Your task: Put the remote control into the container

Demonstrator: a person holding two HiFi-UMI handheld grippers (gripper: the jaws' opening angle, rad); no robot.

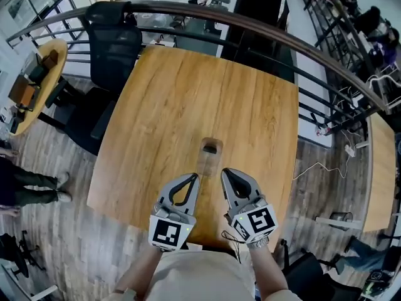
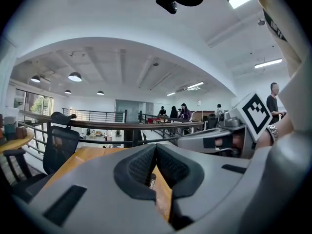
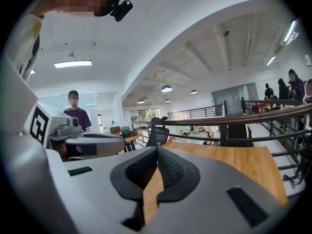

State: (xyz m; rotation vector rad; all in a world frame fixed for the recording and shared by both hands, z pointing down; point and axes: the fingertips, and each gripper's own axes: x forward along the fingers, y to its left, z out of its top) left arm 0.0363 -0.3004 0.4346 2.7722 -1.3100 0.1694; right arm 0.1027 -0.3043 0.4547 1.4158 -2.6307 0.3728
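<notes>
**At the table's near edge: both tongs shut, container just ahead**

On the wooden table [image 1: 250, 99], a clear, upright container [image 1: 210, 160] stands near the person's side, roughly midway across. A dark shape sits in its mouth, probably the remote control [image 1: 210, 148]. The container's walls are see-through and small in the head view, so how deep it sits cannot be judged.

The left gripper [image 1: 193, 179] and the right gripper [image 1: 225, 173] are held side by side over the near edge of the table, tips pointing forward. The container is just beyond them, in line with the gap between the two. Each gripper's own view shows its ribbed pads pressed together at the tip with only table wood behind them, so both tongs are closed on nothing. Through the slit under the left pads a dark upright object shows ahead on the wood.

A black office chair [image 1: 116, 49] stands at the far left corner of the table. A curved dark railing [image 1: 263, 30] runs behind the far edge. A round side table [image 1: 44, 74] with boxes is off to the left, a standing person's legs [image 1: 31, 184] show at the left edge, and a white cable [image 1: 319, 166] trails over the floor at right.
</notes>
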